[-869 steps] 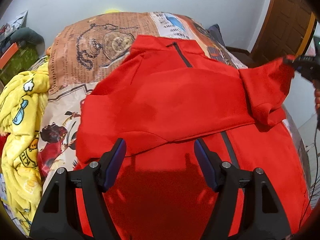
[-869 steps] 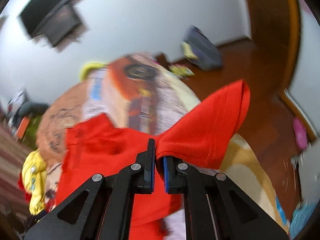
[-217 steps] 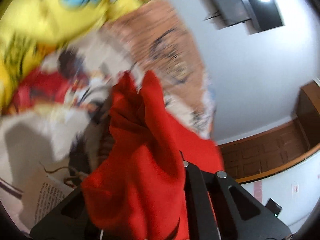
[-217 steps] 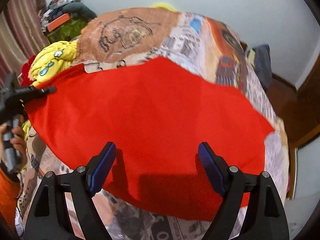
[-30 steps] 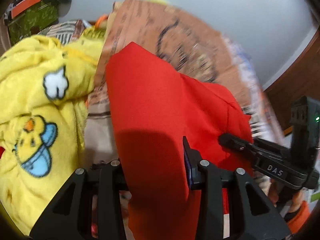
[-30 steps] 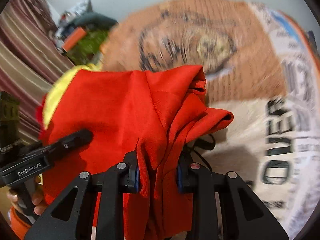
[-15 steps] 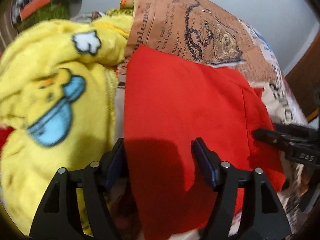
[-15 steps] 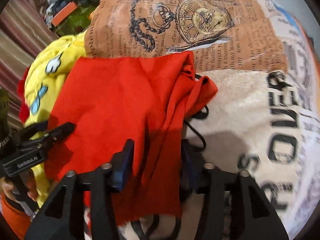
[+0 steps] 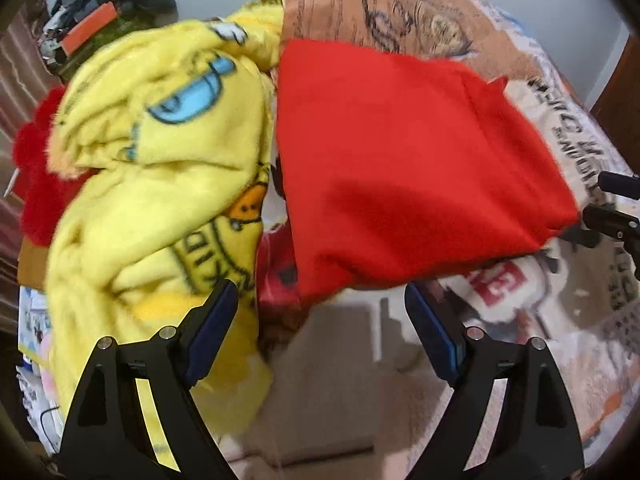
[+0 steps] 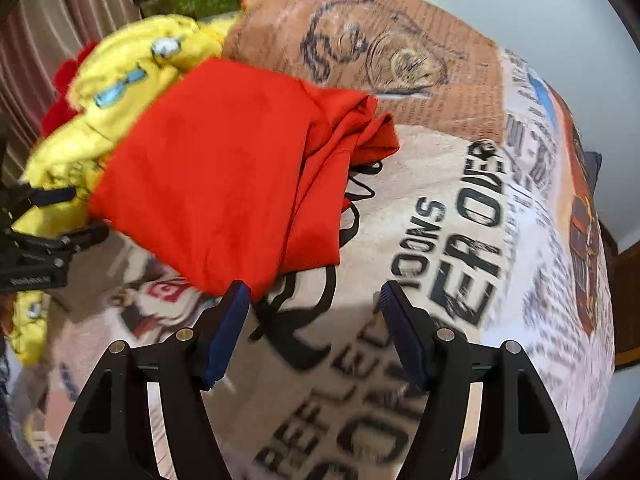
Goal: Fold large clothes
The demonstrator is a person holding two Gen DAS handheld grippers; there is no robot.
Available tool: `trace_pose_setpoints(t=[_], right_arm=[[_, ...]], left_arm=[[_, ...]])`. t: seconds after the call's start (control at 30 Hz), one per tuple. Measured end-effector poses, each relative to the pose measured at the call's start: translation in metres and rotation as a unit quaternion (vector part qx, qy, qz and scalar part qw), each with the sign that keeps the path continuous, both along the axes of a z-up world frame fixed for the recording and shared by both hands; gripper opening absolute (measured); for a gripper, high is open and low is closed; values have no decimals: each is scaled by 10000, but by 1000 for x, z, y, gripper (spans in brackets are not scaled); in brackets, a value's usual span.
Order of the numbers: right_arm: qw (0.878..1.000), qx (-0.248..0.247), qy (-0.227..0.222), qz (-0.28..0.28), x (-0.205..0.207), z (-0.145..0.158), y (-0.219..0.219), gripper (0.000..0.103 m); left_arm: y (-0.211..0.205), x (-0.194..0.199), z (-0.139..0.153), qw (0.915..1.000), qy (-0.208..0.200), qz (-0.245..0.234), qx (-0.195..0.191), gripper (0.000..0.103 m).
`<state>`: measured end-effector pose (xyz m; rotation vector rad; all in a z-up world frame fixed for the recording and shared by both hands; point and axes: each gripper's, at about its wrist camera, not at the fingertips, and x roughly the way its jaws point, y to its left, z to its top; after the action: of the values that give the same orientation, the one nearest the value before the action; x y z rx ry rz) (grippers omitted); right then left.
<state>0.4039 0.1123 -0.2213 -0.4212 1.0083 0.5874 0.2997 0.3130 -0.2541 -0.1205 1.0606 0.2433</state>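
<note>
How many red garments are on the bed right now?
1 for certain: the folded red garment beside the yellow blanket. Red fabric behind the blanket may be another.

A home bedroom is shown — a bed point(image 10: 460, 208) is covered by a newsprint-patterned blanket point(image 10: 400, 60), and a yellow cartoon fleece blanket point(image 9: 160, 152) is heaped beside a folded red garment point(image 9: 400, 152). Striped curtains point(image 10: 52, 40), a pale painted wall point(image 10: 540, 8) and dark wooden joinery point(image 9: 624, 80) are seen around it — domestic clutter point(image 9: 92, 28) is piled in the corner.
</note>
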Motion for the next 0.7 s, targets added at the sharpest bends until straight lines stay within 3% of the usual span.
trace_pose_setpoints(t=[0.17, 0.3, 0.47, 0.7], right_arm=[[9957, 858, -243, -250, -21, 58, -19, 64], [9854, 1495, -785, -229, -54, 117, -33, 64], [9602, 2250, -1654, -100, -114, 185, -54, 64], [9219, 3117, -2299, 53, -183, 233, -80, 64]], left_arm=[[-19, -36, 68, 9972, -743, 29, 123, 86], [-41, -75, 140, 9867, -1611, -42, 211, 86], [-79, -137, 227, 9590, -2789, -186, 460, 86], [-124, -212, 291, 9157, -3943, -301, 711, 86]])
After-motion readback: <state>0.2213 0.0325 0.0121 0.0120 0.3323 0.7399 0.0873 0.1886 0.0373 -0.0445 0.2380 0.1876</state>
